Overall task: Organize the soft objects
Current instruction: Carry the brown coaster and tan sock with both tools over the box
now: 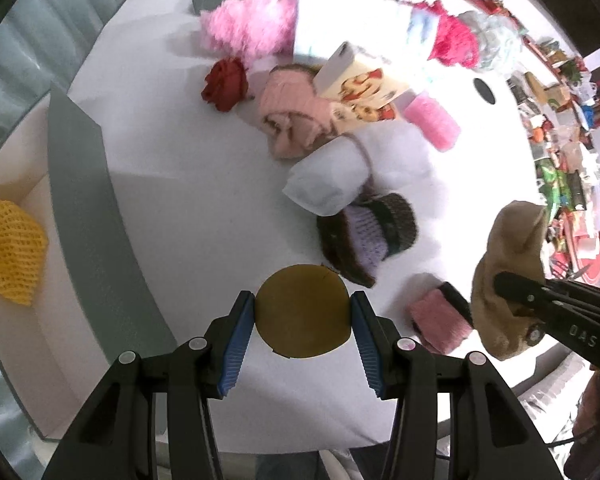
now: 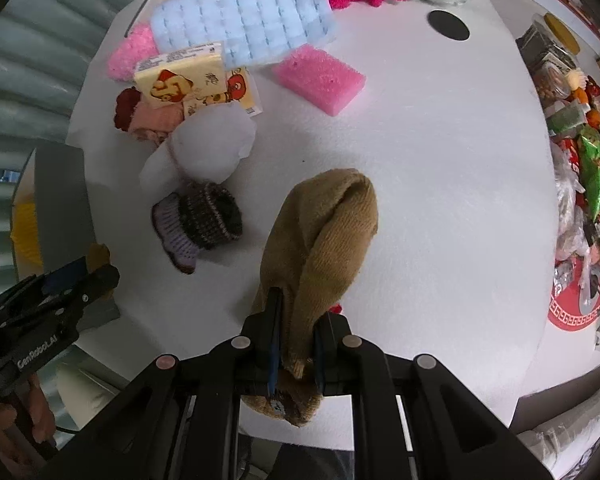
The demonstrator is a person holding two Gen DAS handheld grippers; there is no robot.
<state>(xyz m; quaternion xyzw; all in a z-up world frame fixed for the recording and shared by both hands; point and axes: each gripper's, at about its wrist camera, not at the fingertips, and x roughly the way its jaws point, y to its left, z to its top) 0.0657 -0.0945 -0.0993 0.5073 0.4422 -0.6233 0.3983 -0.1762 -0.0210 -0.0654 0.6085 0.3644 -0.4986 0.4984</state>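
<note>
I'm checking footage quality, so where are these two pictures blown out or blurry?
Left wrist view: the quilted pad and table are overexposed, far objects smeared. Right wrist view: evenly lit, the tan sock sharp; edges bend from fisheye.

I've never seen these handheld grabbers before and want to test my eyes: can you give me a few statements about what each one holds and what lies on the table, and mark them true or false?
1. The left gripper clamps a round mustard-brown pad. True.
2. The right gripper is open and holds nothing. False: it is shut on a tan knitted sock.
3. A yellow mesh cloth lies inside the grey-walled white box. True.
4. The pink rectangular sponge sits on top of the light blue quilted pad. False: it lies on the white table, beside the pad.
5. The brown and lilac knitted bootie is inside the box. False: it lies on the table.
</note>
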